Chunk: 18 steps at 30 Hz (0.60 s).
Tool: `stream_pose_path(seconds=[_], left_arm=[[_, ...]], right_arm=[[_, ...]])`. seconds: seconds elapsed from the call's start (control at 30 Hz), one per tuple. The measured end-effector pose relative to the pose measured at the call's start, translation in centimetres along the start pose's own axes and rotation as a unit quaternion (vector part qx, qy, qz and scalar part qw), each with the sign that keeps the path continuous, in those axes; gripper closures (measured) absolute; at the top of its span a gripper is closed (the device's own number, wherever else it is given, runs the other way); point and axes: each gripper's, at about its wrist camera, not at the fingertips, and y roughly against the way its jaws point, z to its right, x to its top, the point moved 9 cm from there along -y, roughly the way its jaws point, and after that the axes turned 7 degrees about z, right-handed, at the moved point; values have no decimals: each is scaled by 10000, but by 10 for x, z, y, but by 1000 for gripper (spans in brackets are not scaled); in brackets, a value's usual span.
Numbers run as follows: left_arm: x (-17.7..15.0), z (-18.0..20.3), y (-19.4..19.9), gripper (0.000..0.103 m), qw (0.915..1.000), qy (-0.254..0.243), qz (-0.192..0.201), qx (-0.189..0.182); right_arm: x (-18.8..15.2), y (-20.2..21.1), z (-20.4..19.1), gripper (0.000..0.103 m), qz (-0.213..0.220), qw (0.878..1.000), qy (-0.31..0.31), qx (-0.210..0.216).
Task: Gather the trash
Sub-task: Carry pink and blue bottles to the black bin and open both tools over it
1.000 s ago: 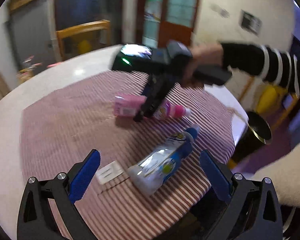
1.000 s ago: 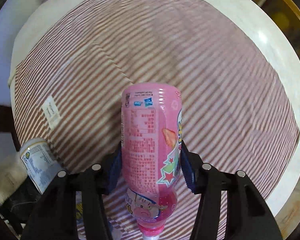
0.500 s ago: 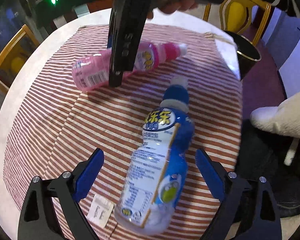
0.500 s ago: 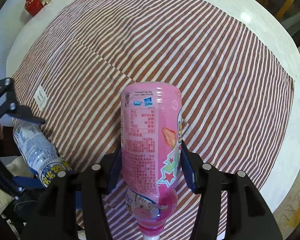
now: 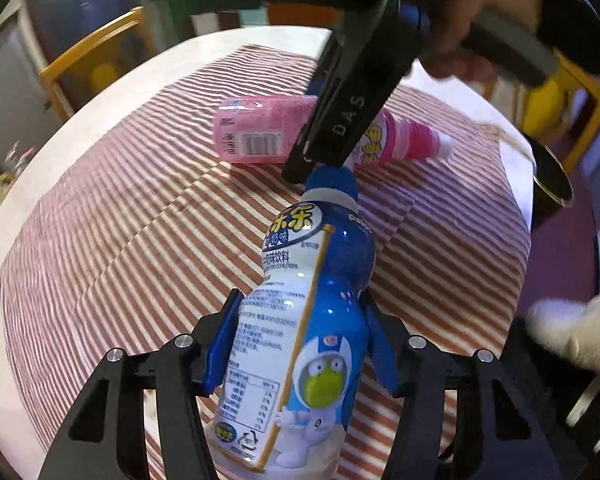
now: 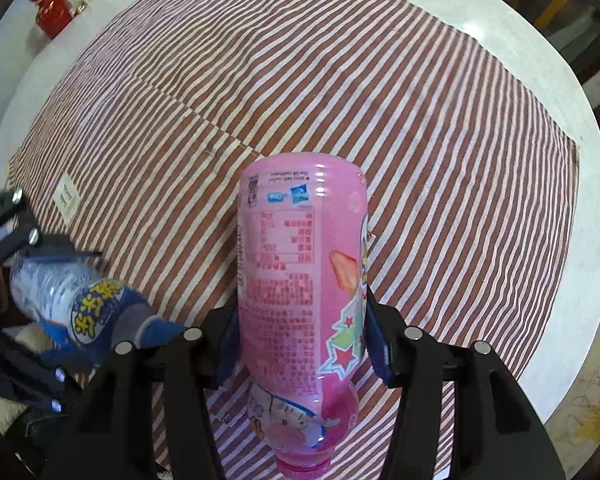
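Observation:
A blue and white drink bottle [image 5: 324,264] lies on the striped cloth with its blue cap pointing away. My left gripper [image 5: 300,304] straddles its body, jaws closing, and both blue pads touch its sides. The same bottle [image 6: 80,300] shows at the lower left of the right wrist view. My right gripper [image 6: 300,320] points straight down and is shut on a pink drink bottle [image 6: 296,232], held cap toward the camera just over the cloth. In the left wrist view this pink bottle [image 5: 260,136] sits beyond the blue cap, partly hidden by the right gripper's black body.
A red-and-white striped cloth [image 6: 380,100] covers most of a round white table [image 6: 580,280]. A red bottle [image 6: 52,12] and small jars stand at its far edge. A dark round bin [image 5: 552,184] stands beside the table, with yellow chairs [image 5: 96,60] around it. A white tag [image 6: 66,198] lies on the cloth.
My left gripper dropped down over the blue bottle and its jaws narrowed from wide open onto the bottle's sides. The right gripper carried the pink bottle sideways over the cloth, keeping its grip.

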Motion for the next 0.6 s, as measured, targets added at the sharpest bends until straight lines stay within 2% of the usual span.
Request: stream_pose_path(seconds=[0.1,0.17,0.23,0.4,0.5,0.6], left_arm=[[-2,4,11,47,9998,86,140,74],[-3,0,23,48,9989,396,254,23],[-7,-7,32,48,9977,606,294,-2],[-14,-14,33,48,9958,852,306,144],[-13,-19,32,48,9939,1041,325,178],[-16,-18,25,48,9929,1147,217,238]], right_arm=[[2,10,-4,51,88,9997,-215,108],[3,19,8,51,262,9970,-627,359],[6,31,27,51,478,9923,-1012,536],[9,65,68,51,1147,9743,-1826,646],[11,80,71,51,1395,9674,-1997,696],[-1,89,80,51,1459,9655,-2035,718]])
